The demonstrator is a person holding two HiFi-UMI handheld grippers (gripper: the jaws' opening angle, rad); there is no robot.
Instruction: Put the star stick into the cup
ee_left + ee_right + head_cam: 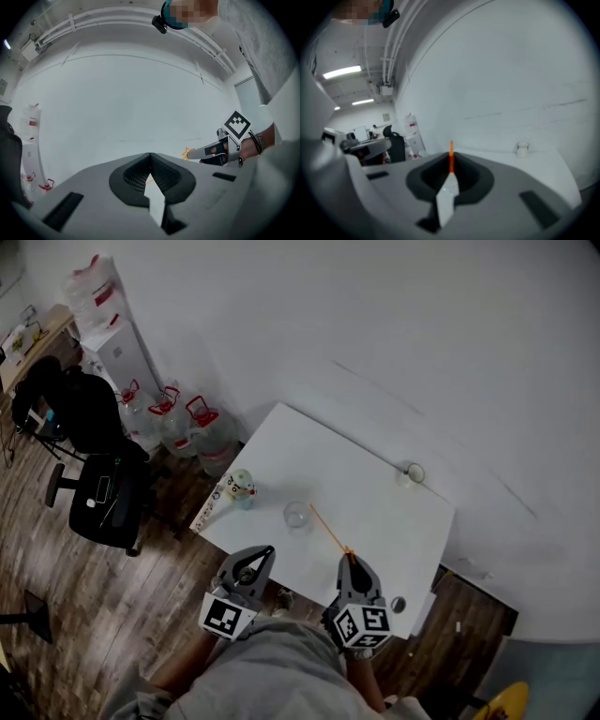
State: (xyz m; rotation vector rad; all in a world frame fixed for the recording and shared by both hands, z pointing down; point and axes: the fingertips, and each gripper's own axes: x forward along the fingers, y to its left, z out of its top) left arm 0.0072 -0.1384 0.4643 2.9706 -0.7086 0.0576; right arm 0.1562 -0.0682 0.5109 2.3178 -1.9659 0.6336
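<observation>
A thin orange star stick (328,529) slants over the white table (384,512). Its far end points toward a clear cup (297,516), and its star end (187,153) sits at my right gripper (351,559). That gripper is shut on the stick; in the right gripper view the orange shaft (451,158) rises from between the closed jaws (451,172). My left gripper (265,555) hovers at the table's near edge, left of the right one and just short of the cup. It is shut (150,158) with nothing in it.
A small bottle with a pale green cap (241,486) stands left of the cup. A little glass jar (413,472) sits at the far right edge of the table, and a small round object (397,604) near the front right corner. An office chair (98,488) and water jugs (178,427) stand on the floor to the left.
</observation>
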